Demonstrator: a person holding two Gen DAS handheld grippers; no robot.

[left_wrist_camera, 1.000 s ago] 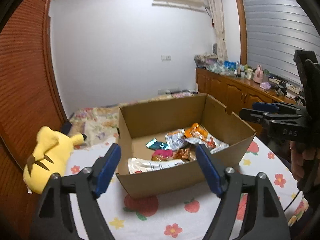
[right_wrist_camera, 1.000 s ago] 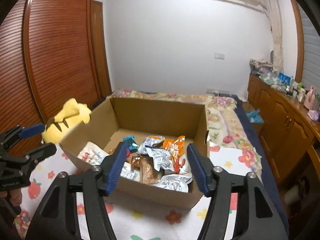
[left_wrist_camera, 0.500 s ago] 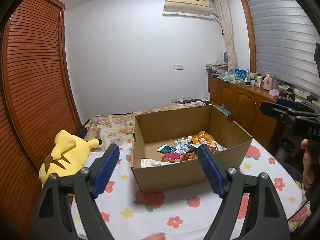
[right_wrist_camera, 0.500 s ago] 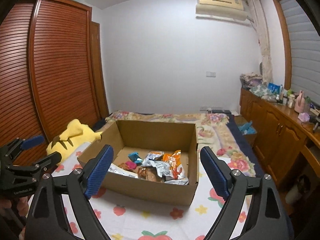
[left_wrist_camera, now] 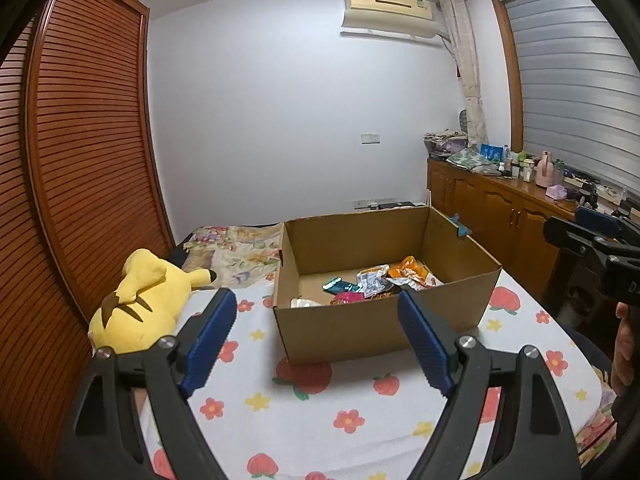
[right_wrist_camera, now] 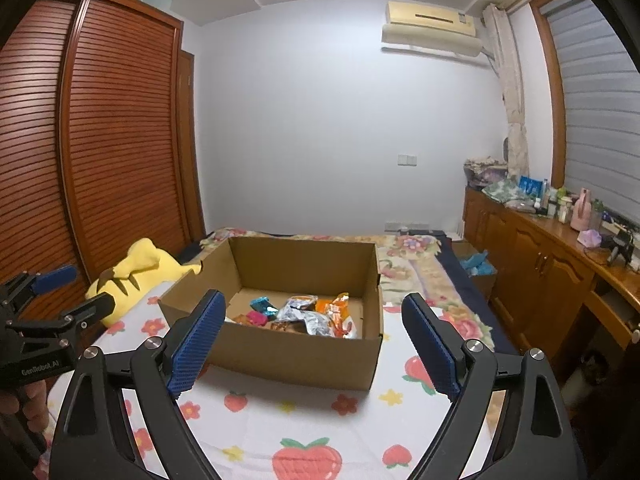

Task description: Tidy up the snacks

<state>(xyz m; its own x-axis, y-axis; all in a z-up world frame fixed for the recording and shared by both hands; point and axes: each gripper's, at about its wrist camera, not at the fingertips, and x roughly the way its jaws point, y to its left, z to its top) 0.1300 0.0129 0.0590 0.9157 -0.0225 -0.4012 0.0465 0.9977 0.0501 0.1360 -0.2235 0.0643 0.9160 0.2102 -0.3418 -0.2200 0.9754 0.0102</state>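
An open cardboard box (left_wrist_camera: pixel 384 320) (right_wrist_camera: pixel 296 356) stands on the flowered bedspread. Several snack packets (left_wrist_camera: pixel 380 280) (right_wrist_camera: pixel 308 312) lie loose on its floor: silver, orange, teal and pink wrappers. My left gripper (left_wrist_camera: pixel 315 300) hangs open in front of the box, well back from it, with nothing between its blue pads. My right gripper (right_wrist_camera: pixel 313 298) is also open and empty, back from the box's near wall. Each view catches the other gripper from the side: the right gripper (left_wrist_camera: pixel 592 240) at the right edge, the left gripper (right_wrist_camera: pixel 60 296) at the left edge.
A yellow plush toy (left_wrist_camera: pixel 140 304) (right_wrist_camera: pixel 136 272) lies left of the box against the slatted wooden wardrobe (left_wrist_camera: pixel 80 160). A wooden cabinet (right_wrist_camera: pixel 540 264) with bottles and clutter runs along the right wall. A person's hand (left_wrist_camera: pixel 624 344) shows at the right edge.
Both grippers have drawn back from the box, which now looks smaller and farther off. The right gripper's jaws have spread wider. More of the wall and ceiling shows.
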